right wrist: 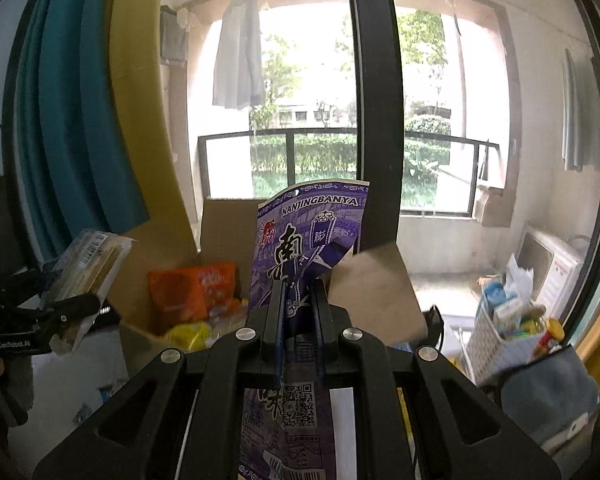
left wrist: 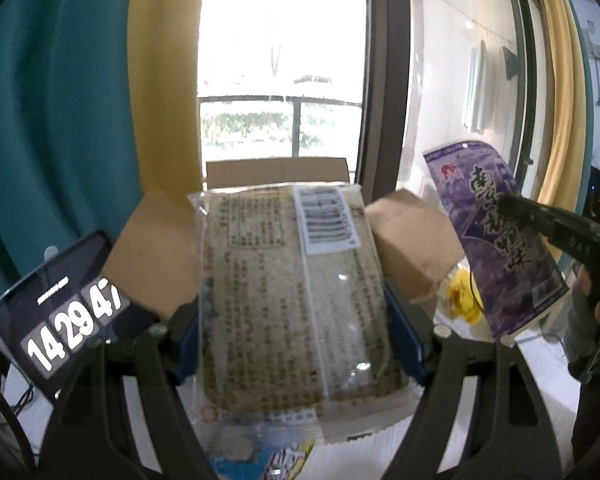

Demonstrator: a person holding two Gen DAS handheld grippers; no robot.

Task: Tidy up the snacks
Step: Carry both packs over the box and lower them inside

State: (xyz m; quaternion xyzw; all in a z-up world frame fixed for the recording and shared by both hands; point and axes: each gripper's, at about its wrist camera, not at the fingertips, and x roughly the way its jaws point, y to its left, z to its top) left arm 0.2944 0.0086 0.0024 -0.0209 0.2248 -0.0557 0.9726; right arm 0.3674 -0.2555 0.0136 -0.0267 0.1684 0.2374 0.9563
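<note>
My left gripper [left wrist: 296, 332] is shut on a flat beige snack pack [left wrist: 292, 280] in clear wrap with a barcode label. Its blue pads press both long sides. The pack hangs in front of an open cardboard box [left wrist: 276, 172]. My right gripper [right wrist: 299, 292] is shut on a purple snack packet [right wrist: 312, 220] that stands upright before the same box [right wrist: 228, 220]. In the left wrist view the right gripper [left wrist: 540, 216] and its purple packet [left wrist: 516, 280] are at the right. In the right wrist view the left gripper [right wrist: 72, 308] with the beige pack [right wrist: 88, 264] is at the left.
Inside the box lie an orange packet [right wrist: 192, 292] and a yellow packet [right wrist: 188, 334]. A phone showing a clock [left wrist: 60, 304] leans at the left. A white basket [right wrist: 496, 340] of small items stands at the right. A glass balcony door and curtains are behind the box.
</note>
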